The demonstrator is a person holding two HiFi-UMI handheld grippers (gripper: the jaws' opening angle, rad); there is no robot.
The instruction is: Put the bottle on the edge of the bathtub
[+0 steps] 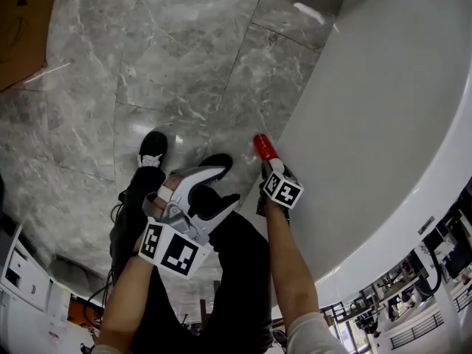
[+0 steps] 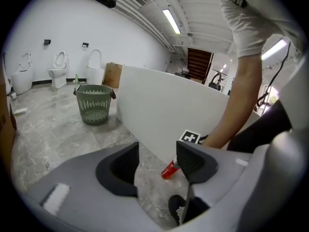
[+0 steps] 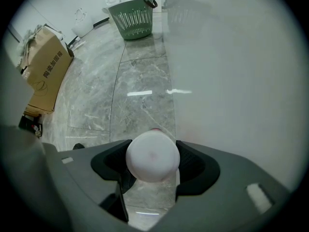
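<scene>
A red bottle [image 1: 264, 147] with a white cap [image 3: 152, 157] is on the marble floor, right against the white bathtub's outer wall [image 1: 383, 124]. In the left gripper view the bottle [image 2: 169, 170] leans a little. My right gripper [image 3: 152, 166] points straight down over it. Its jaws are open, one on either side of the cap, and its marker cube [image 1: 282, 189] hides the bottle's top in the head view. My left gripper [image 1: 215, 190] hangs open and empty to the left, over the person's legs, looking toward the tub [image 2: 159, 110].
A green slatted basket [image 2: 94, 103] stands on the floor beyond the tub's end. A cardboard box [image 3: 46, 64] lies further left, and toilets [image 2: 59, 69] line the far wall. The person's black shoes [image 1: 153, 148] are close to the bottle.
</scene>
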